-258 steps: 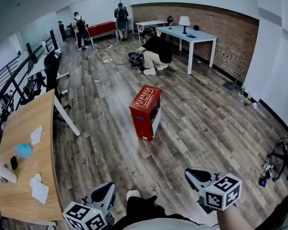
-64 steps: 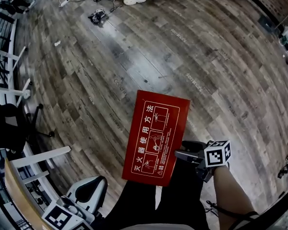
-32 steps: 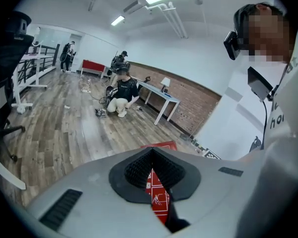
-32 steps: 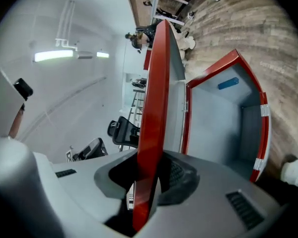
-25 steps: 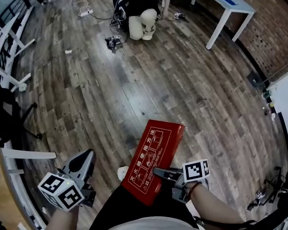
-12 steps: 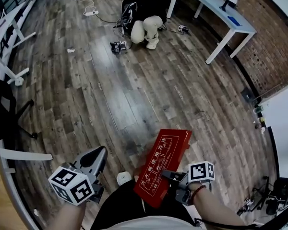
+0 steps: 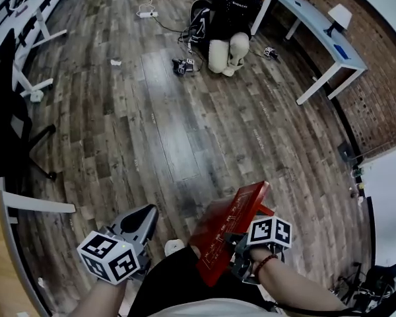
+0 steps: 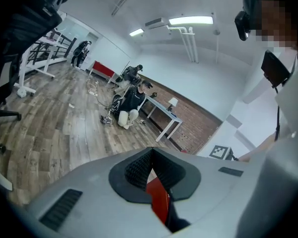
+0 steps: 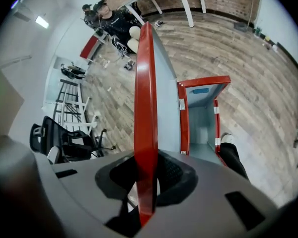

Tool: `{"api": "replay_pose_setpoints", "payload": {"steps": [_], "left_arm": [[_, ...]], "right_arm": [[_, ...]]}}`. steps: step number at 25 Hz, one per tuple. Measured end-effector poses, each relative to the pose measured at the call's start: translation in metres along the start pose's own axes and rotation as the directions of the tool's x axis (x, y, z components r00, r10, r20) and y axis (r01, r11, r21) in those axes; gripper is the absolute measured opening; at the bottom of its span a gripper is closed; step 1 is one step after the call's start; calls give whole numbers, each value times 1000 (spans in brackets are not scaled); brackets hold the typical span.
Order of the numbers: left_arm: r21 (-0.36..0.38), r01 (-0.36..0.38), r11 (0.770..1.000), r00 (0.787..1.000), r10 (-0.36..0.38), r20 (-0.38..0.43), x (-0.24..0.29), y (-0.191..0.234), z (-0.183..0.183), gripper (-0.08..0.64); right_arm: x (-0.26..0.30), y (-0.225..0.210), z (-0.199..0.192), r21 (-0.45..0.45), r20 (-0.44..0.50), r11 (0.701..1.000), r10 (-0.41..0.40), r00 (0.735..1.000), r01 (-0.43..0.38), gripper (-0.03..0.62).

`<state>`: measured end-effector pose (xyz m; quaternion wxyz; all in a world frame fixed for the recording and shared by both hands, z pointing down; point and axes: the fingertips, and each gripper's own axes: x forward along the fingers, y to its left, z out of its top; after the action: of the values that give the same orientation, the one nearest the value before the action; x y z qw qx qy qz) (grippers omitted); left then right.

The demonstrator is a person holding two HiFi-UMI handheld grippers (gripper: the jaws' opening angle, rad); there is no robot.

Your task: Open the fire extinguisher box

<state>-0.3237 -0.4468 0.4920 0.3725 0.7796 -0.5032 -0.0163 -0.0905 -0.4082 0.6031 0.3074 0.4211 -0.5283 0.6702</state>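
The red fire extinguisher box stands at my feet, its lid tilted up on edge with the printed face turned left. My right gripper is shut on the lid's near edge. In the right gripper view the lid runs edge-on between the pads, and the box's pale grey inside shows to its right. My left gripper hovers left of the box, jaws together with nothing in them. In the left gripper view its tips meet, with the red lid behind them.
A person crouches on the wood floor far ahead, beside a white table along the brick wall. Cables and small gear lie near them. A black chair and a white desk frame stand at left. My shoe is beside the box.
The lid has swung up from lying nearly flat to standing steeply, with the right gripper still on its edge. The left gripper has drifted right, closer to the box.
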Motion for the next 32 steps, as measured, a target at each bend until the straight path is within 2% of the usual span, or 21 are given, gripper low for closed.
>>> {"api": "replay_pose_setpoints", "payload": {"steps": [4,11,19,22,32], "left_arm": [[-36,-31,999,999,32,27,-11,19,3,8],[-96,-90,991,993,97,73,-27,37,-6,8],[-144,-159,977,979,175,102,-57,65,-11,8],[-164,-185,969,972,205,111,-66,75,-16,8],[-203,-235,951,961,259,101,-84,85,-37,8]], "right_arm": [[11,12,1,14,-1,994,-110,994,110,77],[33,26,10,12,-8,976,-215,977,215,97],[62,41,10,-17,-25,928,-373,928,373,106],[74,45,11,-33,-27,917,-398,917,397,118],[101,52,16,-33,-34,914,-405,914,404,172]]}}
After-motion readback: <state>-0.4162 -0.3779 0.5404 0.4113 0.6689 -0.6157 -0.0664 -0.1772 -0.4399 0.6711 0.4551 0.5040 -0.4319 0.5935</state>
